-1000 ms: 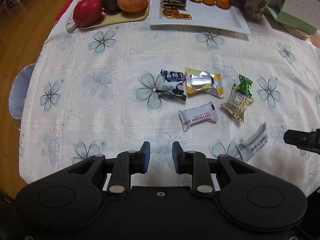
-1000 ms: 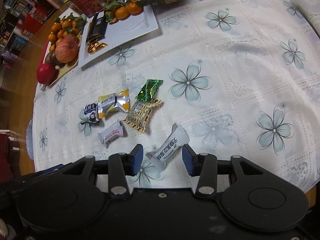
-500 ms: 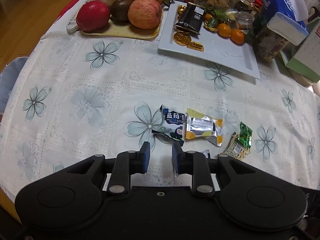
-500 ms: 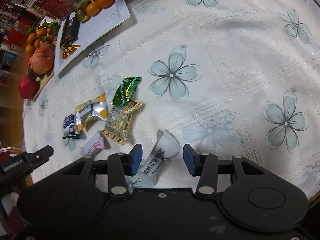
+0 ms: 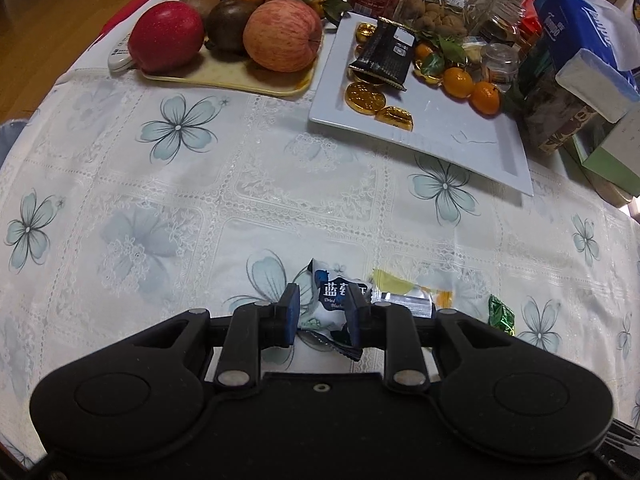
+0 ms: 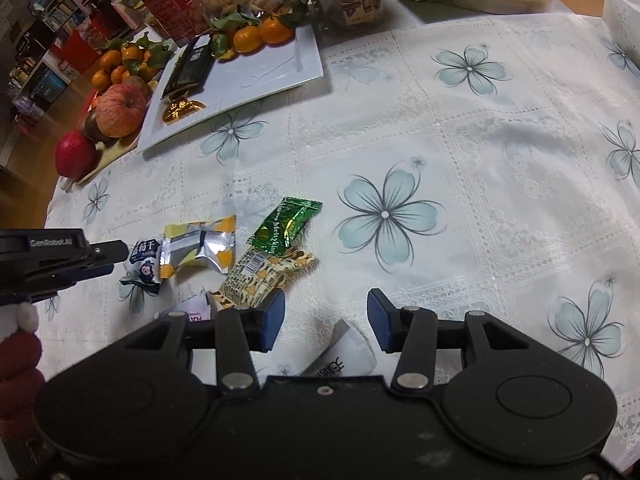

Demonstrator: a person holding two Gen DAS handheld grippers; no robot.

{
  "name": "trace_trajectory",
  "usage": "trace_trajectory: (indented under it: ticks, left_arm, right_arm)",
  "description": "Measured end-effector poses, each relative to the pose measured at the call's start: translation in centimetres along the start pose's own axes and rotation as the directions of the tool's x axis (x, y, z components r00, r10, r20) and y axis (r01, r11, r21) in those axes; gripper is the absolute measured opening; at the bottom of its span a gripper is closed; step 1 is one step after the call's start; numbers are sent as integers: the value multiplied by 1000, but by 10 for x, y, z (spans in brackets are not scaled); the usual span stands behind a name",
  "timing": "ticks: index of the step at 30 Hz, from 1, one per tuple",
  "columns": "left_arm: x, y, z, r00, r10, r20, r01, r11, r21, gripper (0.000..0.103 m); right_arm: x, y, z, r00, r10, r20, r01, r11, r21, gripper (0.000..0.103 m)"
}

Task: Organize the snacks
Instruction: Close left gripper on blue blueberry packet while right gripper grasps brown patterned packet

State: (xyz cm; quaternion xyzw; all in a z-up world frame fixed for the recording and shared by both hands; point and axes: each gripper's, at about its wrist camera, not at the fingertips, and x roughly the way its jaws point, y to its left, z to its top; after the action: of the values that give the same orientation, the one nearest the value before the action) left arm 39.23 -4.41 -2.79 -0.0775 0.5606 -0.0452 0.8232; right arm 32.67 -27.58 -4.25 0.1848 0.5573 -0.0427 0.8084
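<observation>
Straddling the blueberry packet (image 5: pixel 334 300) with my left gripper (image 5: pixel 323 312), unpinched; my right gripper (image 6: pixel 326 318) is spread over the white packet (image 6: pixel 344 350).

Fruit tray (image 5: pixel 224 80), tissue box (image 5: pixel 576 28)

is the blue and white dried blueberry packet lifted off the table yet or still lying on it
Still lying on it. The blue and white dried blueberry packet rests flat on the white floral tablecloth, between the left gripper's fingers, which straddle it without visibly pressing.

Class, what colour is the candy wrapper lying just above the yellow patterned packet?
Shiny green wrapper, clearest in the right wrist view.
</observation>
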Motion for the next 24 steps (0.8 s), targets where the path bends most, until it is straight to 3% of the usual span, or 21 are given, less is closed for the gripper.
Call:
trace_trajectory:
  ticks: [11,14,17,24]
  left_arm:
    - [12,-9,-1,1000,5,-16,-4,997,71,35]
    - [12,-10,-2,1000,4,-19,-2,997,83,36]
    - [13,-12,-3,1000,-6,-23,9,995,104,45]
    - [19,-13,-4,999,12,-33,-9,994,107,45]
  right_arm:
    - [19,11,11,990,137,-27,-134,988,76,49]
    - [23,17,11,990,142,-23,-140,987,79,49]
    - [26,23,11,991,133,-17,-132,989,63,49]
    - [35,30,13,992,126,-12,-125,990,62,49]
